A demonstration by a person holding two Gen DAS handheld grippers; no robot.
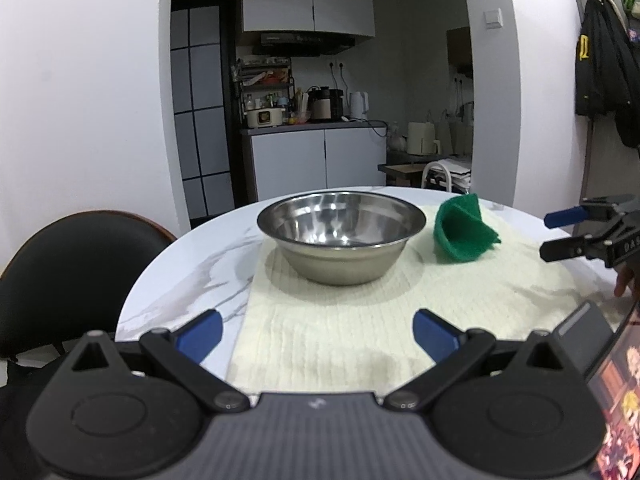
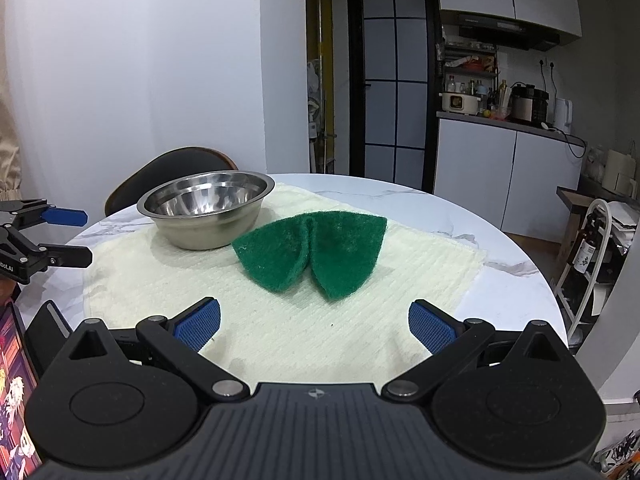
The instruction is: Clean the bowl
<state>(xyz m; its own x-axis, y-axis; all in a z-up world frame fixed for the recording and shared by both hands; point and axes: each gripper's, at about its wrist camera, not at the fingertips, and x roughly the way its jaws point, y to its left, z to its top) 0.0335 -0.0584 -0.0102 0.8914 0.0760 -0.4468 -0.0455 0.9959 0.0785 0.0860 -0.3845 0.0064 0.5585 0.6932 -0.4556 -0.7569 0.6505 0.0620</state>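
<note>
A steel bowl (image 1: 341,236) stands upright on a cream cloth mat (image 1: 328,332) on a round marble table. It also shows in the right wrist view (image 2: 206,208). A folded green scouring pad (image 1: 462,234) lies on the mat to the bowl's right; in the right wrist view the pad (image 2: 310,254) lies just ahead of my right gripper. My left gripper (image 1: 318,334) is open and empty, short of the bowl. My right gripper (image 2: 314,326) is open and empty, short of the pad. Each gripper shows in the other's view, the right gripper (image 1: 550,236) and the left gripper (image 2: 78,236).
A black chair (image 1: 76,276) stands at the table's left. A phone or tablet with a lit screen (image 1: 616,392) lies at the table's near edge between the grippers. The marble table (image 2: 516,276) edge curves round on the right. A kitchen counter stands beyond.
</note>
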